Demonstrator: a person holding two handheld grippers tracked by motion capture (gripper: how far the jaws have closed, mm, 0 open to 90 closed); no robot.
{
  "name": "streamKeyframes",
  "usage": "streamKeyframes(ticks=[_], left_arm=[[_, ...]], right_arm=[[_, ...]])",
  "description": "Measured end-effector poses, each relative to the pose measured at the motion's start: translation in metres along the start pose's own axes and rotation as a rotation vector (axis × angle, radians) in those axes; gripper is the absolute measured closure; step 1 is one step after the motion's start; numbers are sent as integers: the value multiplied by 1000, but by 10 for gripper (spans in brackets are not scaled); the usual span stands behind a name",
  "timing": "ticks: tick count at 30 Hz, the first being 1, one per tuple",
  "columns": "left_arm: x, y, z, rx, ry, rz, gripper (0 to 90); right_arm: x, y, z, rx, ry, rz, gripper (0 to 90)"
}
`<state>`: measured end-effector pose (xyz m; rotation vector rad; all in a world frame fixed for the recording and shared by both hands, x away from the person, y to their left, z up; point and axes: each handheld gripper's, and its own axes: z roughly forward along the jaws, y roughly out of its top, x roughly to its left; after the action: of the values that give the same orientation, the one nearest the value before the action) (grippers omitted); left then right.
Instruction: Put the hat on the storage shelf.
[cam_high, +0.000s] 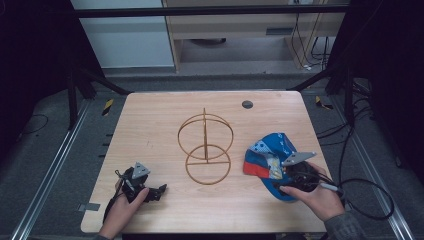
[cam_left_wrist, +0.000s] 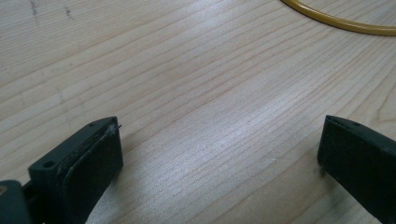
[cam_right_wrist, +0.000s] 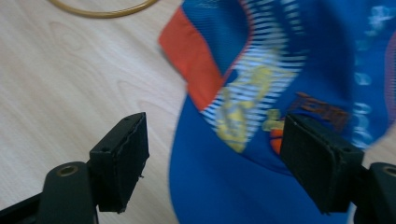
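Tongs, left (cam_left_wrist: 219, 154) and right (cam_right_wrist: 215, 163), gape over grained wood table (cam_high: 150, 125) and soft blue cap (cam_right_wrist: 289, 70).

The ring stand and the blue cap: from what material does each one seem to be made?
The ring stand looks like thin metal wire with a golden, slightly glossy finish: slim, rigid hoops holding their shape. The blue cap looks like soft fabric, probably printed cloth: it lies crumpled on the table, with stripes and an orange band.

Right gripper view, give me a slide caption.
Open right gripper poised over a blue cap on the wooden table.
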<state>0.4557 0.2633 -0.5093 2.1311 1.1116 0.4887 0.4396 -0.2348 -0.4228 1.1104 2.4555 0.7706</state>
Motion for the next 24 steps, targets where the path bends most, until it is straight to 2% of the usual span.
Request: streamKeyframes(ticks=[4, 11, 12, 15, 24], left_arm=[[0, 0, 0, 0, 0, 0, 0], [0, 0, 0, 0, 0, 0, 0], [0, 0, 0, 0, 0, 0, 0], [0, 0, 0, 0, 0, 0, 0], [0, 0, 0, 0, 0, 0, 0]], right_arm=[[-18, 9, -7, 32, -41, 23, 310], [-42, 20, -2, 92, -85, 59, 359], [-48, 24, 0, 104, -80, 76, 361], [-54, 30, 2, 106, -62, 96, 361], [-58, 36, 14, 121, -8, 109, 363]])
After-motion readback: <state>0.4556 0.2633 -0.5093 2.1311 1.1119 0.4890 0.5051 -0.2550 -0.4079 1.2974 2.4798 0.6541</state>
